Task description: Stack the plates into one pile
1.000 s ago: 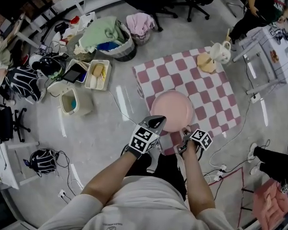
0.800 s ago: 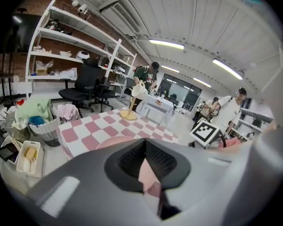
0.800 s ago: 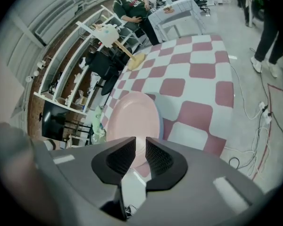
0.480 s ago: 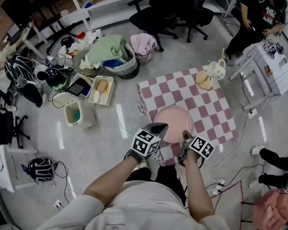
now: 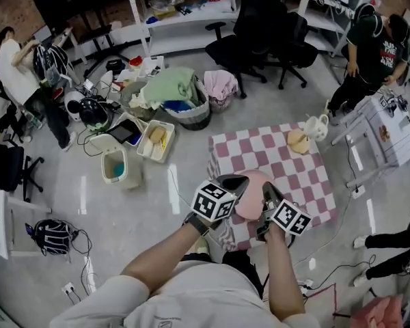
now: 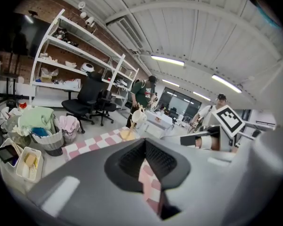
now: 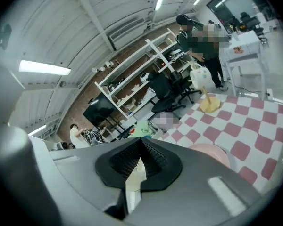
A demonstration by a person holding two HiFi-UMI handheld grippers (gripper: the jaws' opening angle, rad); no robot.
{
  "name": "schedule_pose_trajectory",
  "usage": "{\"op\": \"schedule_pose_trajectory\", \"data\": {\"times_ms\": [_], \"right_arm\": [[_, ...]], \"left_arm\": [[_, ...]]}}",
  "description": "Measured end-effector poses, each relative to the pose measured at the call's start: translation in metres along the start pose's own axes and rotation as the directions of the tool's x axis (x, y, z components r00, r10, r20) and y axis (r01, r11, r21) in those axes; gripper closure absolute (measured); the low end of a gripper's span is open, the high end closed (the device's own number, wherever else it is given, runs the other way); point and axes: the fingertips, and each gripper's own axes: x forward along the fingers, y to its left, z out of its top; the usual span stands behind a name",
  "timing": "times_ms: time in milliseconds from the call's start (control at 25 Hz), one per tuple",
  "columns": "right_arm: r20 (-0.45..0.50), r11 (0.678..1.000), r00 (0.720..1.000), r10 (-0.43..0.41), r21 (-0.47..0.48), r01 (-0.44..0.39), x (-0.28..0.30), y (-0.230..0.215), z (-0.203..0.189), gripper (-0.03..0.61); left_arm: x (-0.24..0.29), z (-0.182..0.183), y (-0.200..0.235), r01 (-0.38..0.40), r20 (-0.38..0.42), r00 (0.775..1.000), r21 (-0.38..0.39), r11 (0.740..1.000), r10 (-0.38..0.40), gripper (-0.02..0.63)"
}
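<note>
Pink and round, the plate [image 5: 251,198] lies on the near left part of a pink-and-white checked cloth [image 5: 294,173] spread on a grey floor, and we cannot tell whether it is one plate or several. We hold both tools low above its near edge. The left gripper [image 5: 240,180] sits over the plate's left rim with its jaws drawn together, leaving only a thin slit; in the left gripper view [image 6: 144,142] that slit shows nothing but checked cloth. The right gripper [image 5: 266,186] hangs over the plate's right side, its jaws also closed to a thin slit and holding nothing; in the right gripper view [image 7: 140,142] the plate [image 7: 210,153] shows just beyond its body. We cannot tell whether either gripper touches the plate.

At the cloth's far right corner stand a white jug [image 5: 316,126] and a tan disc [image 5: 298,142], just beside each other. Farther left on the floor is a basket of green laundry [image 5: 178,94]. Black office chairs [image 5: 260,26] stand beyond, and a person in a black shirt [image 5: 372,43] stands by a white table [image 5: 389,132] on the right.
</note>
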Motion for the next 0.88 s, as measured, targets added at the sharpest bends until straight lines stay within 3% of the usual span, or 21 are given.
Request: {"op": "schedule_pose_trajectory", "data": {"times_ms": [360, 880], "right_arm": [[0.074, 0.976, 0.994, 0.075, -0.21, -0.058, -0.004, 0.072, 0.039, 0.569], [0.199, 0.913, 0.965, 0.172, -0.399, -0.08, -0.03, 0.15, 0.098, 0.569]], "left_arm": [[-0.039, 0.054, -0.004, 0.007, 0.074, 0.997, 0.021, 1.0, -0.008, 0.607], [-0.079, 0.136, -0.024, 0.005, 0.214, 0.976, 0.103, 0.995, -0.027, 0.607]]}}
